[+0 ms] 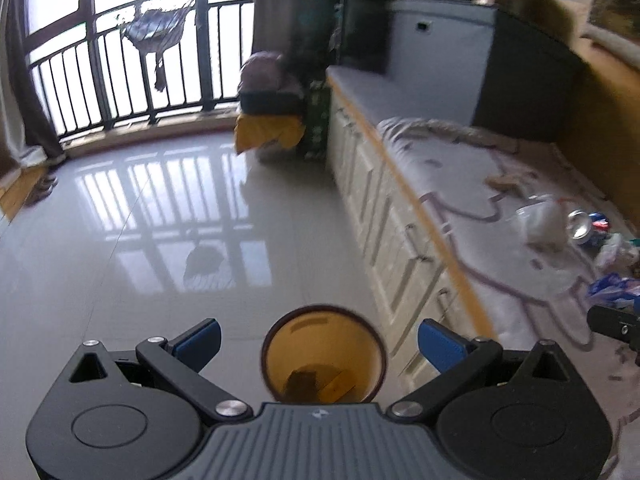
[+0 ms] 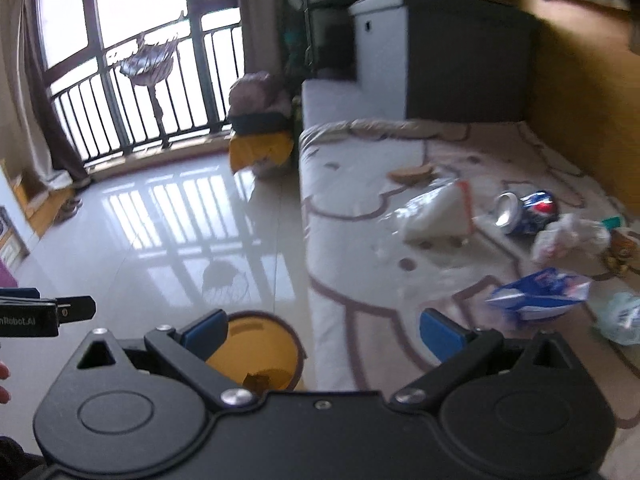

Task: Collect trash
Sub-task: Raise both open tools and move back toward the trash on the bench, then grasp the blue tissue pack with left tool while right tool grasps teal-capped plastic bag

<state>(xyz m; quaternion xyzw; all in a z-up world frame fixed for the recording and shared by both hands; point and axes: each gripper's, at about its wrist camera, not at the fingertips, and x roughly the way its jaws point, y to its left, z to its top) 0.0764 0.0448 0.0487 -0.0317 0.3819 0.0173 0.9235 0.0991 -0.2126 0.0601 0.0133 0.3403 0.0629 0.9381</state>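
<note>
While both grippers hang empty above the floor, the step in hand seems to be the reach toward the next piece of trash. The left gripper (image 1: 319, 338) has its blue fingers (image 1: 200, 338) spread wide and nothing is between them; directly under it stands the orange bin (image 1: 323, 360) on the shiny floor (image 1: 160, 220), with some dark thing already at its bottom. The right gripper (image 2: 323, 330) is also wide open and holds nothing.

The trash lies on the bed (image 2: 360, 280), to the right of the bin: a blue snack wrapper (image 2: 538, 294) nearest to the right gripper, a clear plastic bag (image 2: 436, 212) farther away, a crushed Pepsi can (image 2: 528, 212) just beside it, a crumpled white paper (image 2: 568, 236) and a pale bag (image 2: 620, 316) at the right edge.

To do this step well, the right gripper probably should go to the blue snack wrapper first, because it is the closest. The wrapper looks thin and soft, so the fingers should come down over a raised fold and close fully, without pinching the bed cover under it. The left gripper is best kept near the bin, clear of the right one's way. Both views are blurred, so the small pieces on the bed cannot be told exactly.
</note>
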